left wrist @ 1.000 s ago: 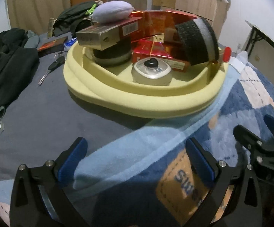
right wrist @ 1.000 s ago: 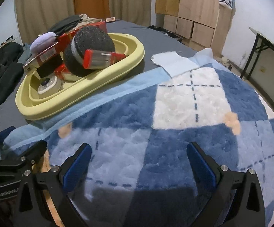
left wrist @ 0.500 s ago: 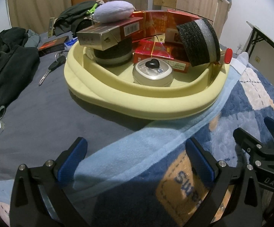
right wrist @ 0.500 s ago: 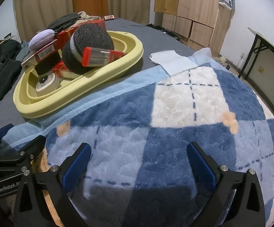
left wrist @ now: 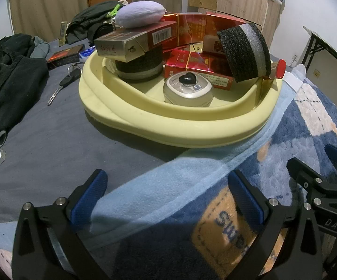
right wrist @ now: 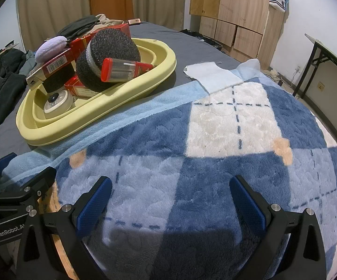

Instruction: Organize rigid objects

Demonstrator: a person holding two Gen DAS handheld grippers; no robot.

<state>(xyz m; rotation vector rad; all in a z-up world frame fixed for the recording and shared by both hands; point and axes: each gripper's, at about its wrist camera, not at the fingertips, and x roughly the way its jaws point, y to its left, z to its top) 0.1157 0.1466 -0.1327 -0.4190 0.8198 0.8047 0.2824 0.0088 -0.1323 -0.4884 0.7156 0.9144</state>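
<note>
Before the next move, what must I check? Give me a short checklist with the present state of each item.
1. Left gripper open and holding nothing: ok.
2. Right gripper open and holding nothing: ok.
3. Basin lying flat on the bed: ok.
4. Stack stable: not ok, the pouch sits on a box that overhangs a foam roll.
5. Red-capped tube secure: not ok, it leans on the rim.
6. All loose items collected: not ok, a key lies outside the basin.
</note>
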